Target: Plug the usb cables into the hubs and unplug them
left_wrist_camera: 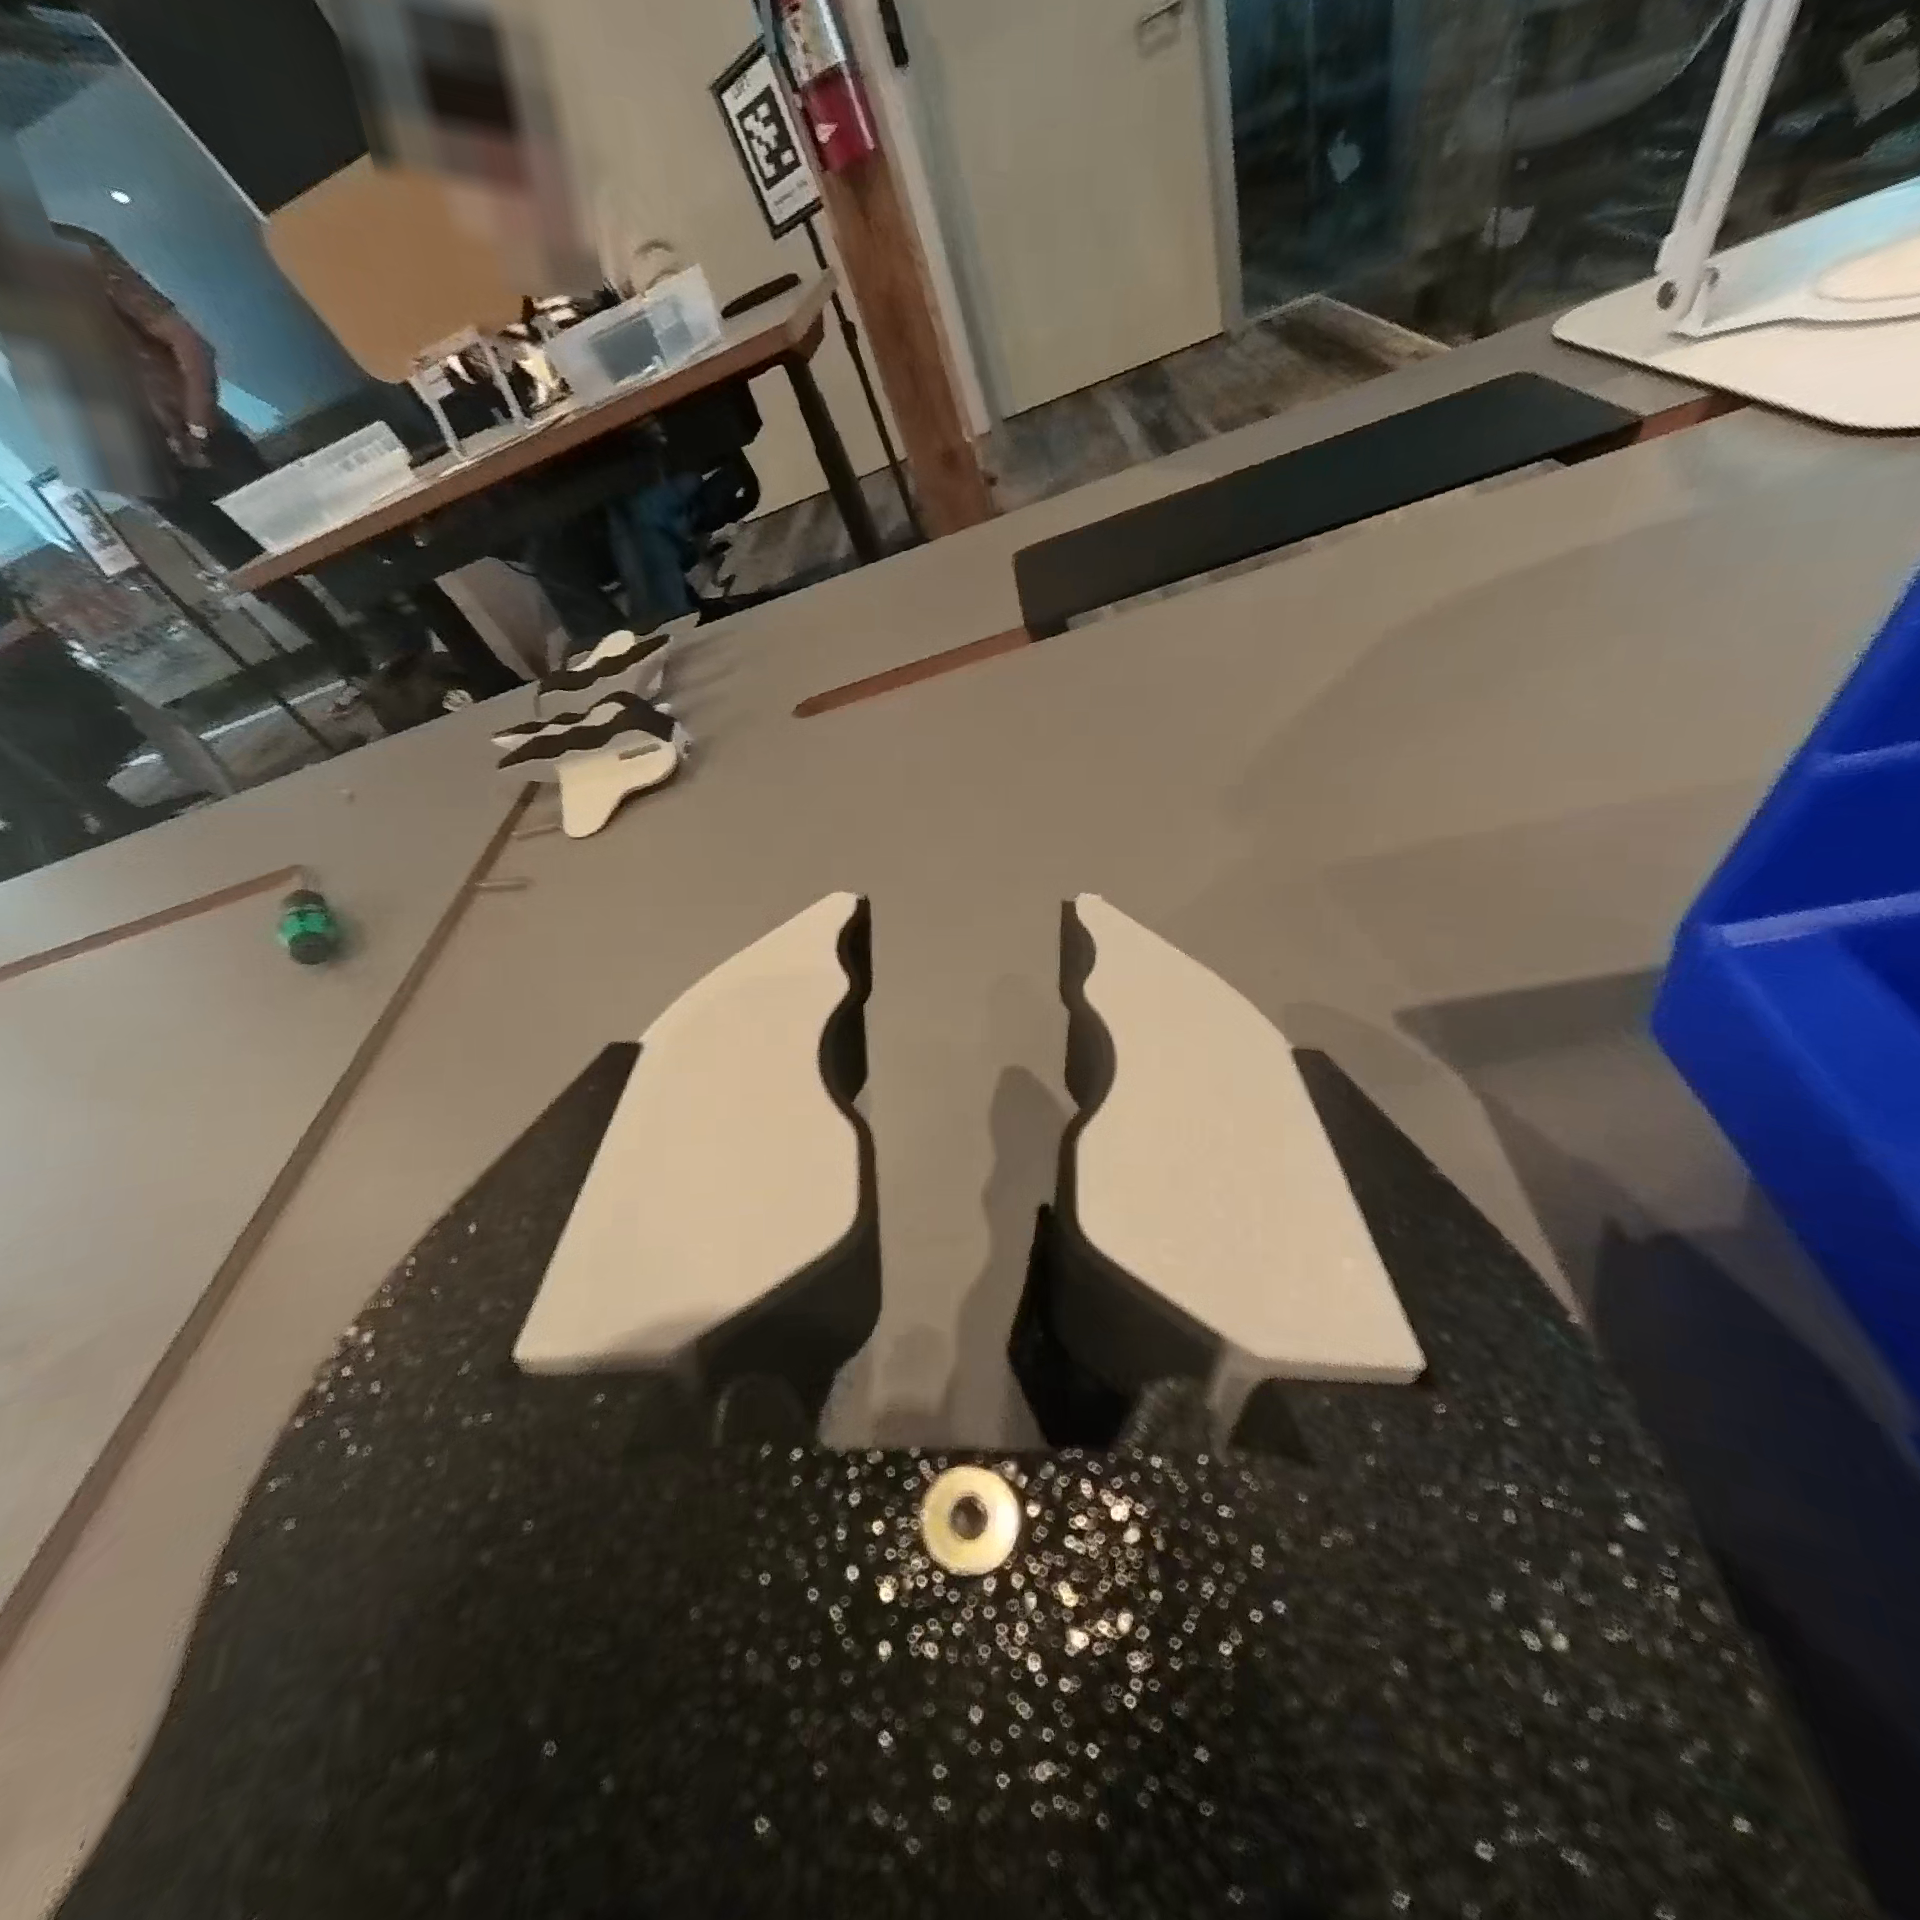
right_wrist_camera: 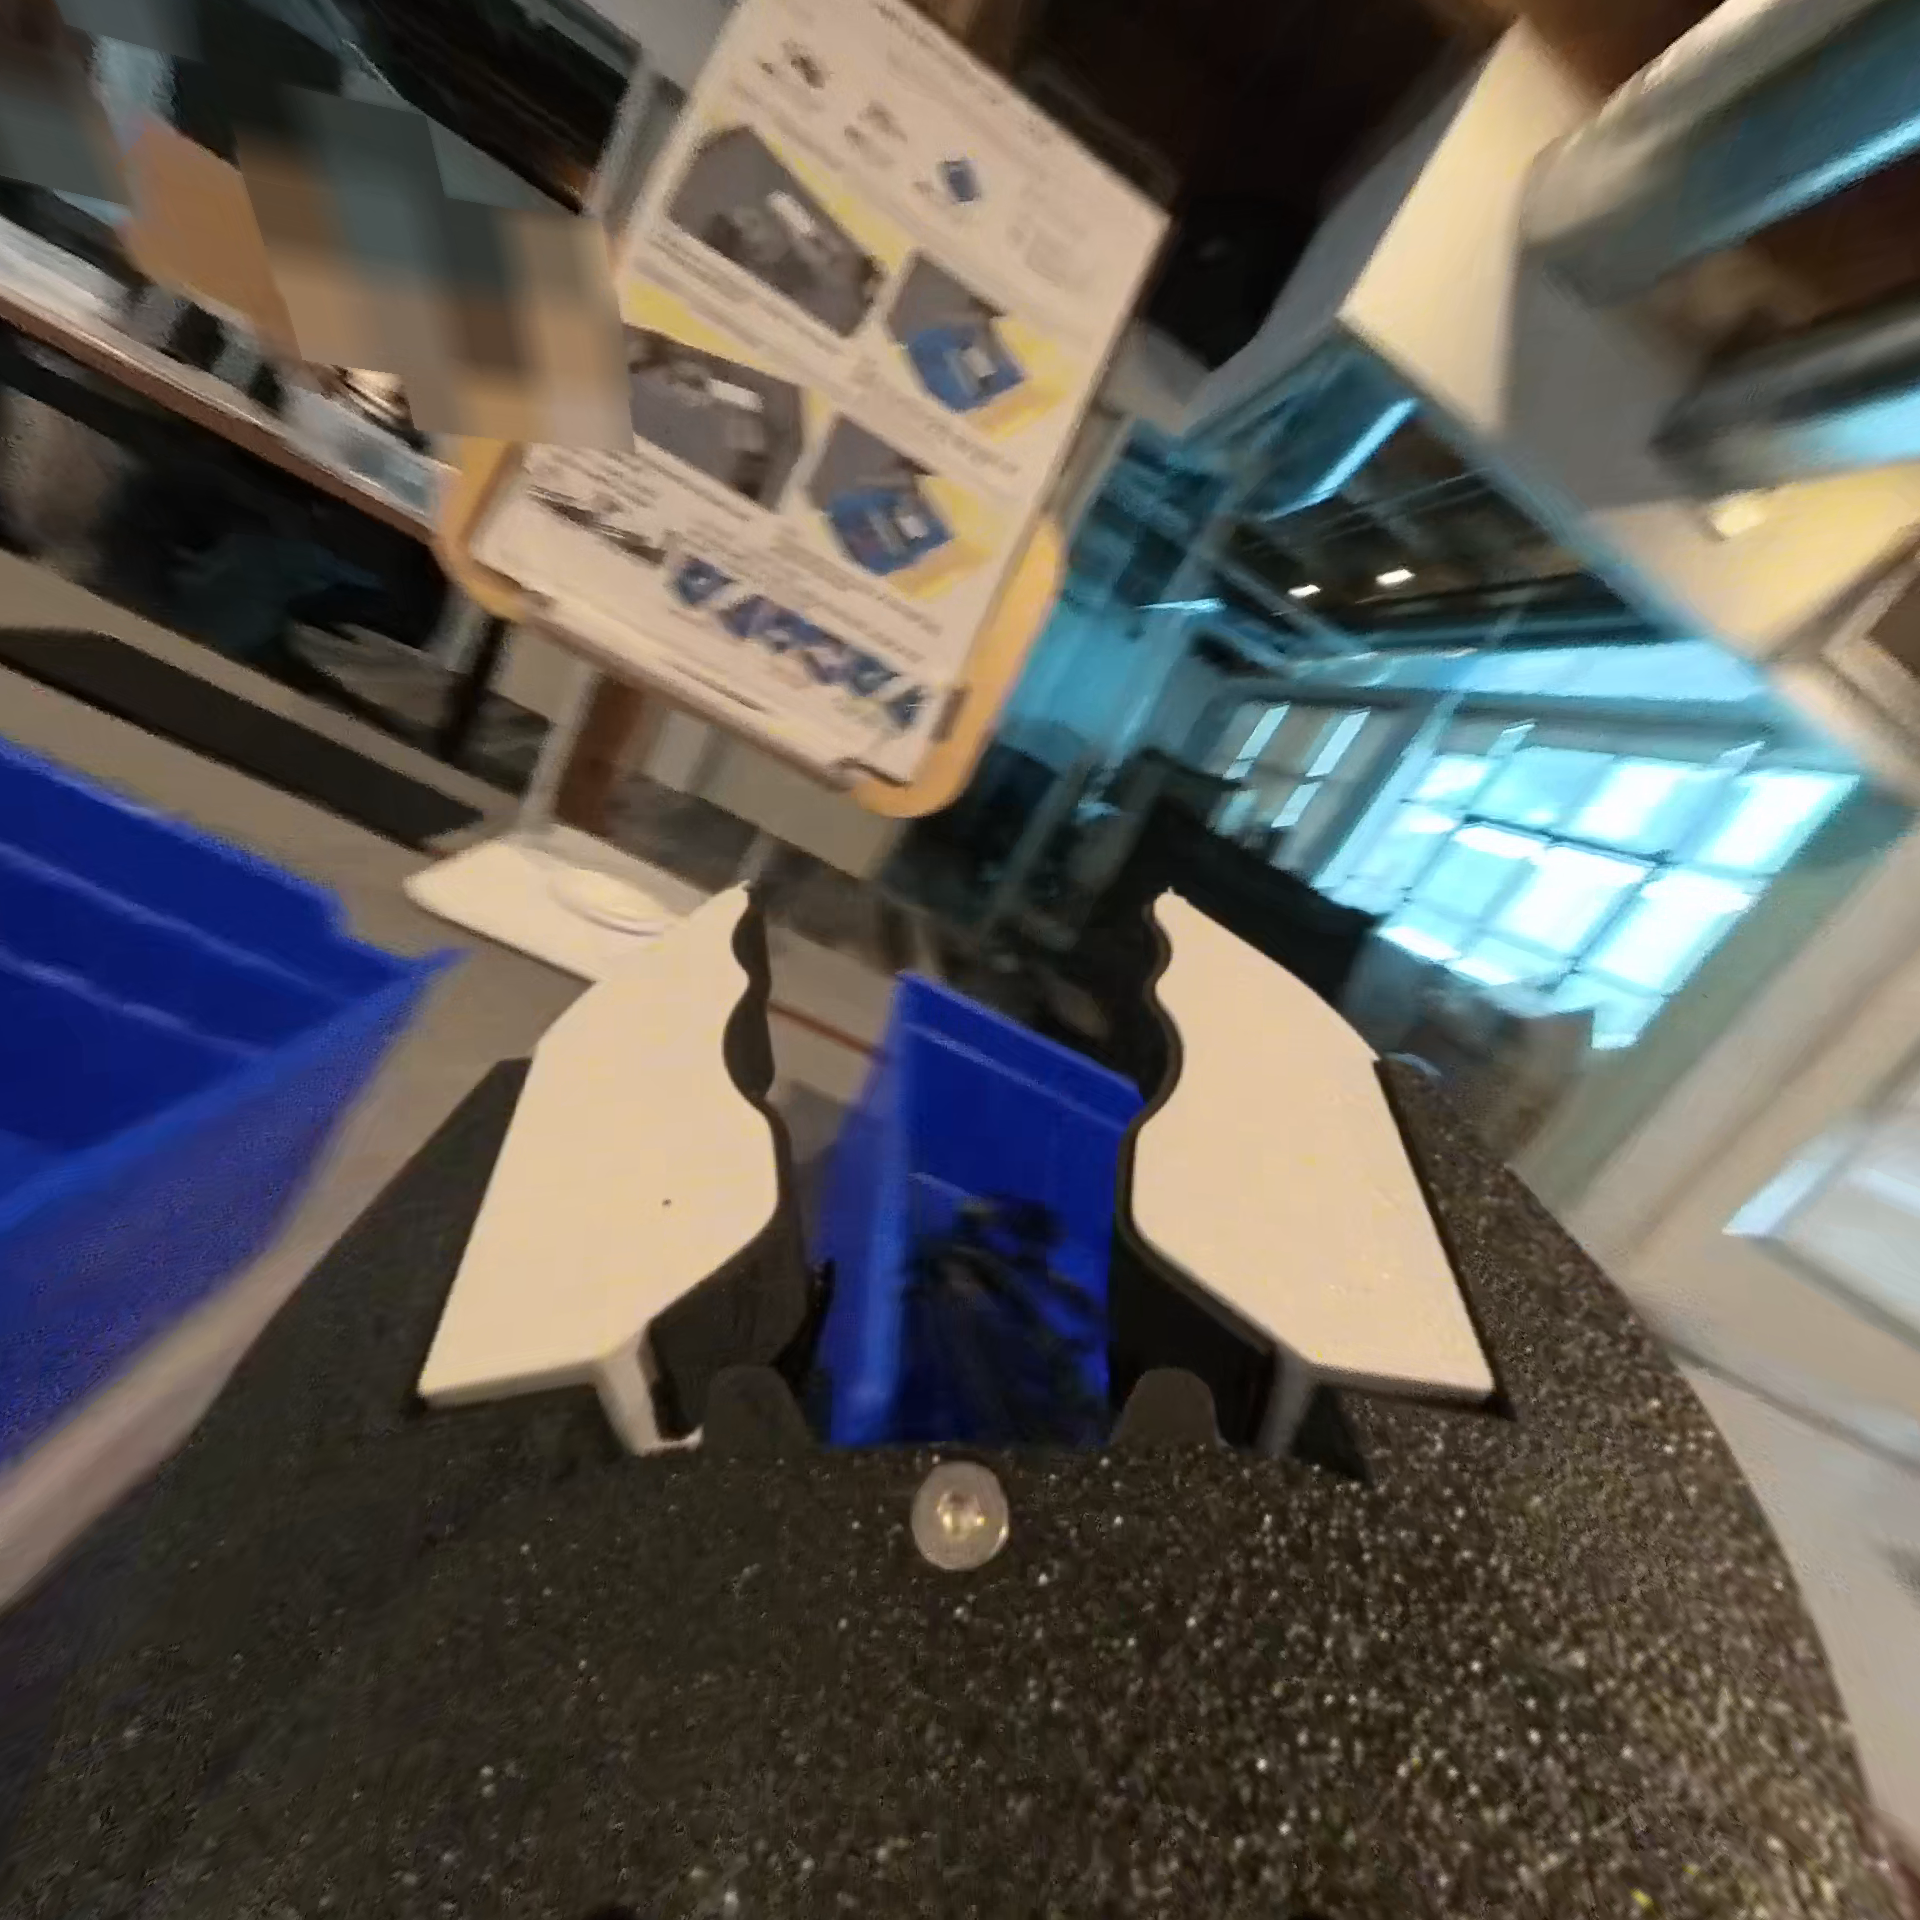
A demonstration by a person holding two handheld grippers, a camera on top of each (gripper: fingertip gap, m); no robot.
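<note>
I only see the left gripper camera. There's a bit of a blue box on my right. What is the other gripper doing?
Observer: The right gripper is open and empty, above a second blue bin.
Operator: What's in that bin?
Observer: Something dark lies at its bottom; it is too blurred to name.
Operator: Is my blue box there too?
Observer: A blue bin with dividers sits at the left of that view; I cannot say it is the same one.
Operator: Anything else?
Observer: A printed sheet with photos stands behind the bins.
</note>
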